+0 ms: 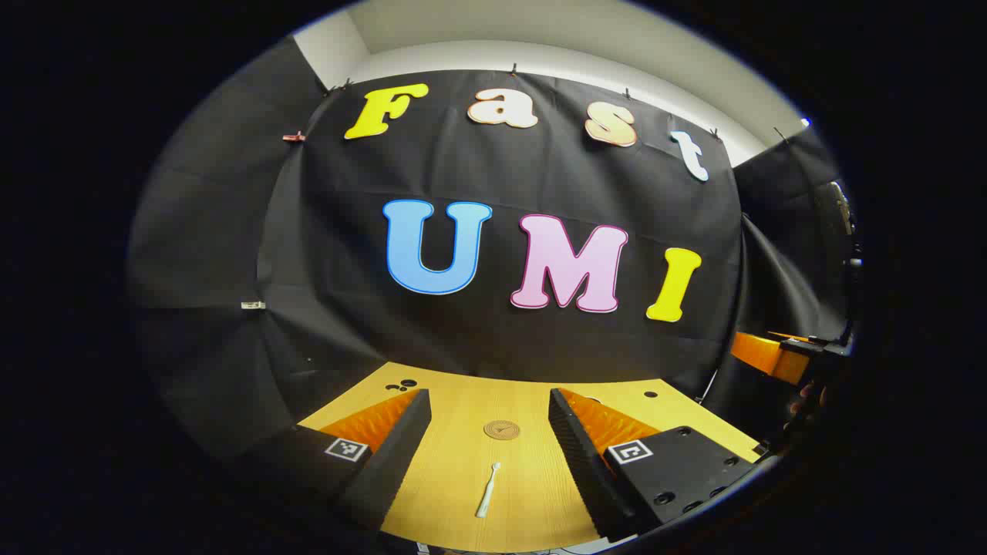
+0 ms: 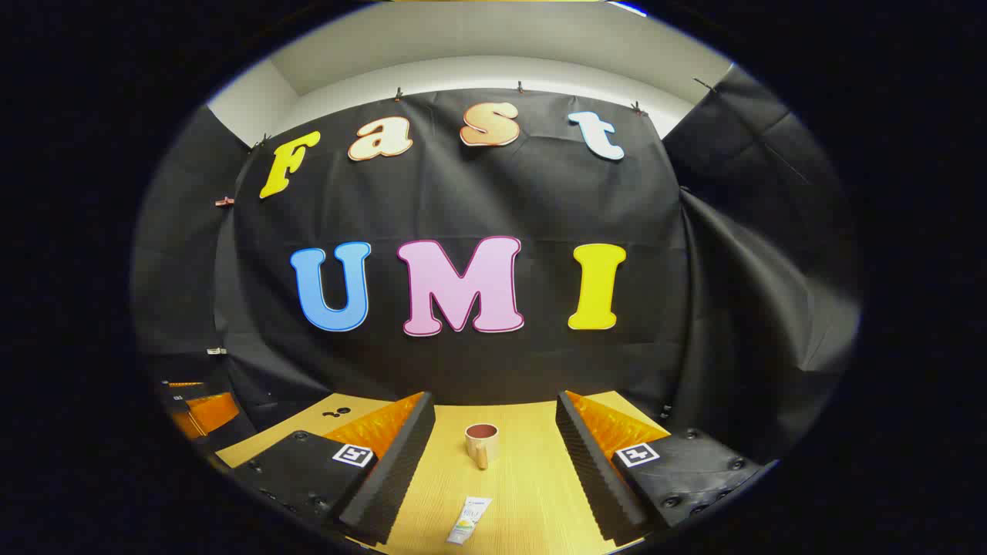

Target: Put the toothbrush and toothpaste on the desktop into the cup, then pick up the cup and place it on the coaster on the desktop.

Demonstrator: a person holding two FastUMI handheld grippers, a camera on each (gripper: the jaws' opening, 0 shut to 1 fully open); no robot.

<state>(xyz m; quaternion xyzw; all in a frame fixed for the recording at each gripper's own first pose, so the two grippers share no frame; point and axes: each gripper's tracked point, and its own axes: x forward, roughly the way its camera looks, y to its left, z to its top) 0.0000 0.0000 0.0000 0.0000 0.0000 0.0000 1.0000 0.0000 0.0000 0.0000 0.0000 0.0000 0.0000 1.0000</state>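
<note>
In the left gripper view a white toothbrush (image 1: pixel 488 489) lies on the wooden desktop (image 1: pixel 532 478), with a round brown coaster (image 1: pixel 501 429) farther back. My left gripper (image 1: pixel 490 412) hangs open above the desk, the toothbrush lying between its fingers' lines. In the right gripper view a tan cup (image 2: pixel 481 445) with a dark inside stands upright on the desktop (image 2: pixel 532 486), and a white toothpaste tube (image 2: pixel 469 520) lies nearer to me. My right gripper (image 2: pixel 493 412) is open, its fingers apart on either side of the cup and tube, holding nothing.
The black cloth wall closes the back of the desk. Small dark holes (image 1: pixel 401 384) mark the desk's far left. The other gripper and a hand (image 1: pixel 802 362) show at the right edge of the left gripper view; the other gripper (image 2: pixel 197 408) shows at the left edge of the right gripper view.
</note>
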